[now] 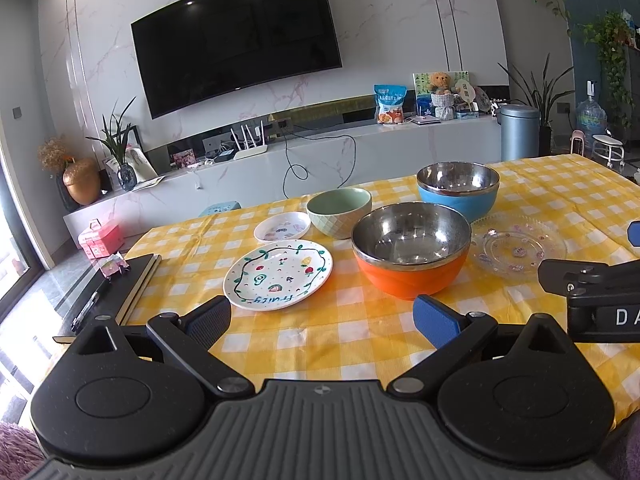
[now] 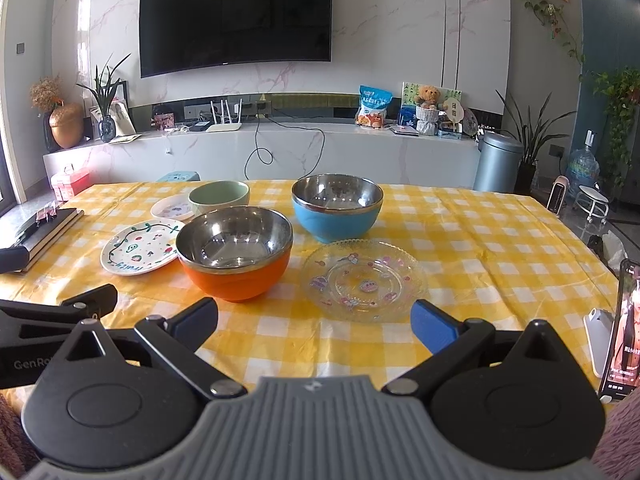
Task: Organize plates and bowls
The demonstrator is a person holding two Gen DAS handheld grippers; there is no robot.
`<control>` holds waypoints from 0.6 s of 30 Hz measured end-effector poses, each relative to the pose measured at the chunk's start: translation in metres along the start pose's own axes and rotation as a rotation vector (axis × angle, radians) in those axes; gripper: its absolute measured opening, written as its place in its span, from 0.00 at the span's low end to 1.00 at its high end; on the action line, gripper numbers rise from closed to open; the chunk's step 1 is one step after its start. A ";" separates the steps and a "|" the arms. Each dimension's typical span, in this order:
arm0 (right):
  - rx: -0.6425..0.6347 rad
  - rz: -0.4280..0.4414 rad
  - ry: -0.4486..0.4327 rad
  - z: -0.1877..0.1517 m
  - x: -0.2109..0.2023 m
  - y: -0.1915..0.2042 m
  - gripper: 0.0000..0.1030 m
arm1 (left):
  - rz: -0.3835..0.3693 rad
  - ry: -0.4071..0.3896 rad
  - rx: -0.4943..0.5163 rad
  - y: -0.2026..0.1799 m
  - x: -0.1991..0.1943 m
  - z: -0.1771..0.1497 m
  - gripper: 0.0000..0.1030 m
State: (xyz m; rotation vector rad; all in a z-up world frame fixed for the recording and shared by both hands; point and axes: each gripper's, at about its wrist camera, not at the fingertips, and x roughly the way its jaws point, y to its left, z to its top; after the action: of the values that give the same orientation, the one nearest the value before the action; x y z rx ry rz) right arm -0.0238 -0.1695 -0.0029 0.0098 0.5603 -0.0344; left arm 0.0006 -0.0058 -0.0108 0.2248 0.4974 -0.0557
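On the yellow checked table [image 1: 328, 336] [image 2: 500, 248] stand an orange steel-lined bowl [image 1: 412, 250] [image 2: 236, 254], a blue steel-lined bowl [image 1: 458, 194] [image 2: 337, 208] and a green ceramic bowl [image 1: 339, 212] [image 2: 219, 197]. A white painted plate [image 1: 278, 274] [image 2: 140, 246], a small white dish [image 1: 282, 227] [image 2: 172, 207] and a clear glass plate [image 1: 518, 246] [image 2: 363, 278] lie flat. My left gripper [image 1: 322, 320] is open and empty, near the table's front edge. My right gripper [image 2: 314, 326] is open and empty, just short of the glass plate.
Dark notebooks with a pen [image 1: 112, 292] [image 2: 40, 232] lie at the table's left edge. A phone on a stand [image 2: 624, 328] is at the right edge. Behind the table are a TV console [image 2: 260, 148], a grey bin [image 2: 498, 164] and plants.
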 end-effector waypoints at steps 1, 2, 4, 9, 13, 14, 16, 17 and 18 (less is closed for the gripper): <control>0.000 0.000 0.000 0.000 0.000 0.000 0.98 | 0.000 0.001 0.000 0.000 0.000 0.000 1.00; 0.000 -0.001 0.000 0.000 0.000 0.000 0.98 | -0.001 0.001 0.000 0.000 0.002 -0.001 1.00; 0.000 0.000 0.000 0.000 0.000 0.000 0.98 | 0.000 0.002 0.000 0.000 0.002 -0.003 1.00; -0.001 0.001 0.003 0.000 0.002 0.001 0.98 | -0.004 0.003 0.000 0.001 0.003 -0.007 1.00; -0.005 0.002 0.008 -0.002 0.003 0.002 0.98 | -0.006 0.009 0.003 0.000 0.003 -0.010 1.00; -0.005 0.002 0.009 -0.002 0.004 0.003 0.98 | -0.007 0.010 0.002 0.000 0.003 -0.010 1.00; -0.005 0.002 0.010 -0.002 0.004 0.003 0.98 | -0.006 0.010 0.001 -0.001 0.003 -0.013 1.00; -0.004 0.003 0.010 -0.002 0.004 0.003 0.98 | -0.006 0.010 0.002 -0.001 0.003 -0.012 1.00; -0.004 0.003 0.012 -0.002 0.005 0.003 0.98 | -0.007 0.011 0.003 0.000 0.003 -0.010 1.00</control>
State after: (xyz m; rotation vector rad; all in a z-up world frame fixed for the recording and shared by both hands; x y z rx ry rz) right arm -0.0207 -0.1669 -0.0071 0.0066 0.5721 -0.0303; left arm -0.0012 -0.0038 -0.0212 0.2266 0.5090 -0.0618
